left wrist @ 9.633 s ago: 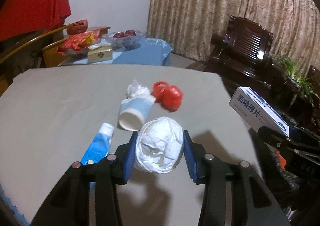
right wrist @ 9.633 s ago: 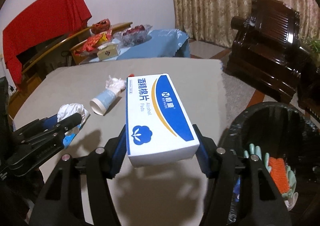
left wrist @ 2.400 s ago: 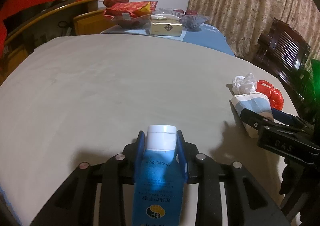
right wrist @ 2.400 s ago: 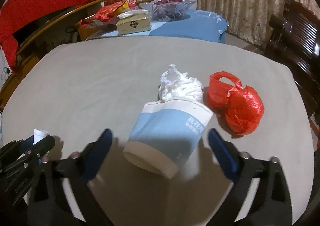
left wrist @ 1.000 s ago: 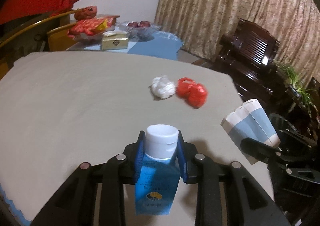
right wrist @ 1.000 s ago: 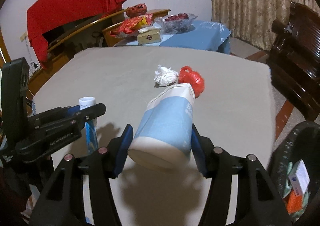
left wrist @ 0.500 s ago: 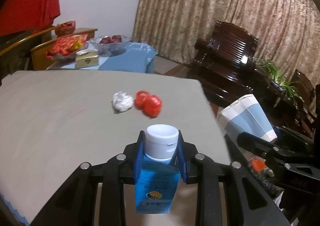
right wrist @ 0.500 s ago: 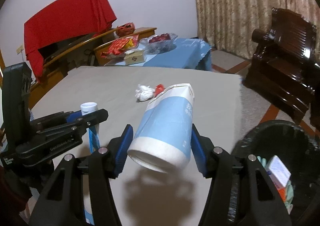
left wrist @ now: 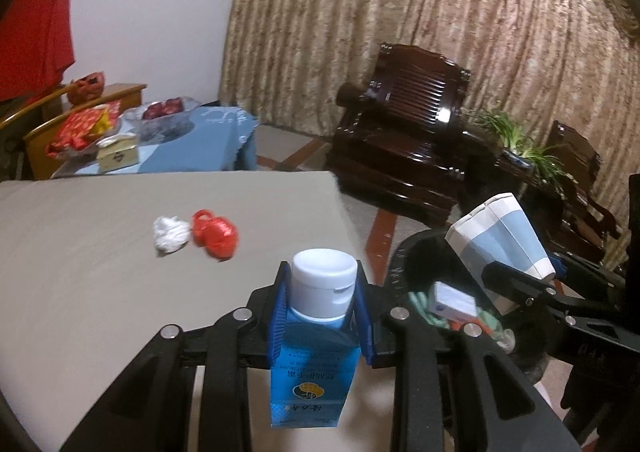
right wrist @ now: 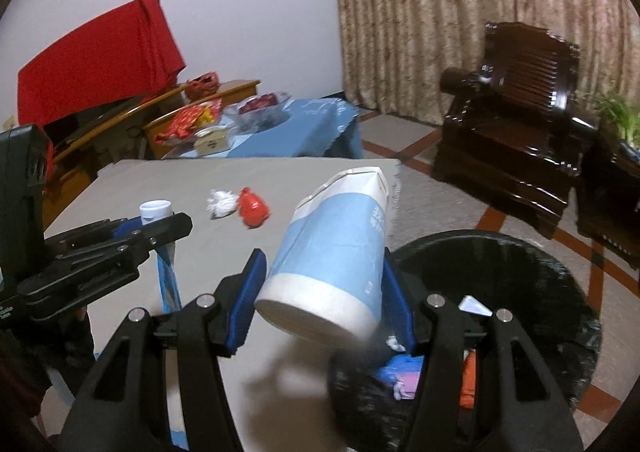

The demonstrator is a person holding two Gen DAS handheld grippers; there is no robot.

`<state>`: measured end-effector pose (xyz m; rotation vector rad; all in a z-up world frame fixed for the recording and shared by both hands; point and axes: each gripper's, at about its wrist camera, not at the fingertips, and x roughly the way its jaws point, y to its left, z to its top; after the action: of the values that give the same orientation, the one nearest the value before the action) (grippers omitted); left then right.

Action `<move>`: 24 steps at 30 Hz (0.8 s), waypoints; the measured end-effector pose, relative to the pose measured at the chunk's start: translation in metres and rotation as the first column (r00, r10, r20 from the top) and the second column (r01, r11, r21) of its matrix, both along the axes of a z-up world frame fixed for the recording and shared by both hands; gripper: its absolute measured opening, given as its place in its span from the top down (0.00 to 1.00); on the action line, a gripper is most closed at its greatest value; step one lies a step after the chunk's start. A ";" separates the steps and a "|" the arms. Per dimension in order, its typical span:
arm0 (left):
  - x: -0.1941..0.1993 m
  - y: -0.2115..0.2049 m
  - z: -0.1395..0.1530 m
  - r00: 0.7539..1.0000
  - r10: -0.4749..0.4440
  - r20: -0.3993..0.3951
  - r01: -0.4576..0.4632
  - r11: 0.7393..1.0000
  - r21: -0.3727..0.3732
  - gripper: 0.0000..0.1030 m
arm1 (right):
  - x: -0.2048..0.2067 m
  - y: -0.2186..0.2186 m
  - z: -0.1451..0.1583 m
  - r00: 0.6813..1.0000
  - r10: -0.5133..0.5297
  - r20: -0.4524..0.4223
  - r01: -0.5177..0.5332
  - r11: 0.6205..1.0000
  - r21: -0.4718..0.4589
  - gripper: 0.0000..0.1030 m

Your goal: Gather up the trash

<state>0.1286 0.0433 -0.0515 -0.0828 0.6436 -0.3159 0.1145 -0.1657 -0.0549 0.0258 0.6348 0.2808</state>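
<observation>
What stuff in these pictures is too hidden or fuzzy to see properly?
- Black trash bin: in the right wrist view the right gripper and its blue-and-white paper cup cover much of what is inside.
- Blue tube with white cap: left wrist view, label print too small to read.
- White crumpled tissue and red plastic bag: motion-blurred, details lost.

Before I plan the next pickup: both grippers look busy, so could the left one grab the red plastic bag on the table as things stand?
Probably not. The left gripper is shut on the blue tube, so its jaws are full; the red plastic bag lies unobstructed beside the crumpled tissue.
</observation>
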 end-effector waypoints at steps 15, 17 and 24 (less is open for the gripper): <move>0.005 -0.100 0.022 0.979 -0.190 0.070 0.191 0.982 -0.005 0.71 | -0.027 -0.085 0.015 0.987 -0.153 0.056 0.154 0.988 -0.012 0.47; 0.005 -0.113 0.021 0.975 -0.213 0.071 0.214 0.977 -0.009 0.71 | -0.029 -0.096 0.015 0.982 -0.176 0.061 0.177 0.984 -0.012 0.47; 0.013 -0.155 0.020 0.956 -0.286 0.066 0.287 0.958 -0.013 0.71 | -0.036 -0.130 0.013 0.967 -0.243 0.072 0.245 0.969 -0.016 0.46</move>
<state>0.1416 -0.1115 -0.0316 -0.0004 0.5894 -0.6042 0.0781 -0.2954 -0.0418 0.0695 0.5589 0.0349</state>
